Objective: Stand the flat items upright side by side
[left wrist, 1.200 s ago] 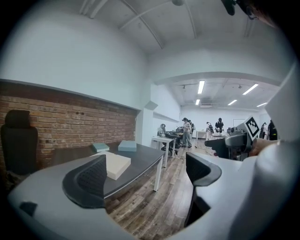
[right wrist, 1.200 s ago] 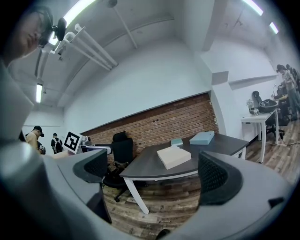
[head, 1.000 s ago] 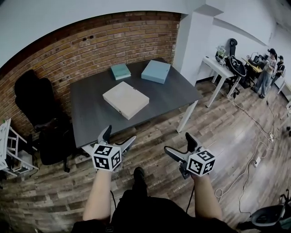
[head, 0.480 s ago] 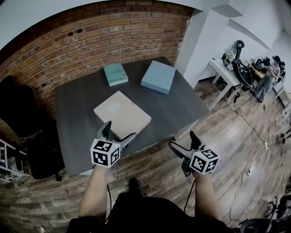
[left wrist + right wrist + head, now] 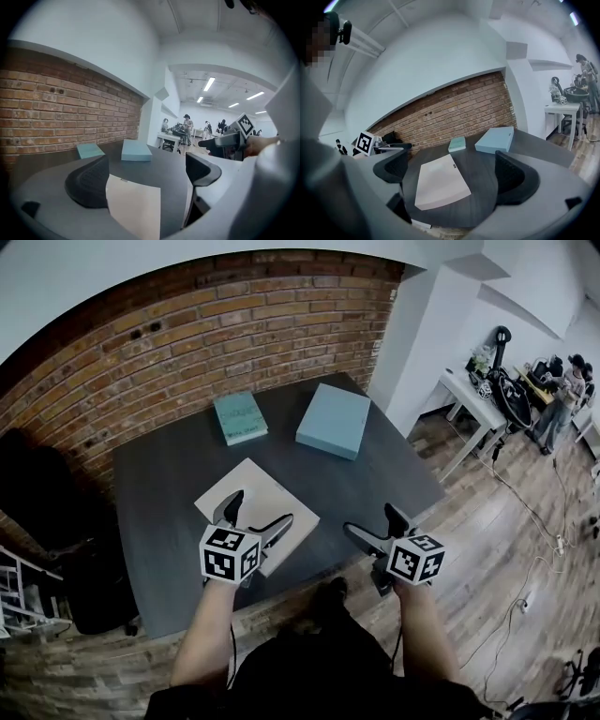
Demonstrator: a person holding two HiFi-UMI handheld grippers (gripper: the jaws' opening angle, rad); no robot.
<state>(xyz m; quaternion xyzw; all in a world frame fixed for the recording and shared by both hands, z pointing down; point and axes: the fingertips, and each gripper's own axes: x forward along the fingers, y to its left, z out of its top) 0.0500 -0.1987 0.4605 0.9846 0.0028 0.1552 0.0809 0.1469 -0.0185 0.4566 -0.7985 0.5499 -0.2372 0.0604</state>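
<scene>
Three flat items lie on the dark table [image 5: 159,521]: a beige box [image 5: 272,493] nearest, a small teal book [image 5: 240,418] at the back and a light blue box [image 5: 335,420] to the book's right. My left gripper [image 5: 255,514] hovers open over the beige box [image 5: 136,211], holding nothing. My right gripper [image 5: 378,527] is open and empty at the table's near edge, right of the beige box [image 5: 440,183]. The right gripper view also shows the teal book [image 5: 457,144] and the blue box [image 5: 495,139] beyond my jaws.
A brick wall [image 5: 187,343] runs behind the table. A black chair [image 5: 33,484] stands to its left. A white desk [image 5: 469,395] with gear, and people [image 5: 567,390], are at the far right. Cables [image 5: 525,521] lie on the wooden floor.
Both grippers have moved forward from over the floor to the table. The left one now hangs over the beige box and the right one is at the table's near edge. Jaws unchanged.
</scene>
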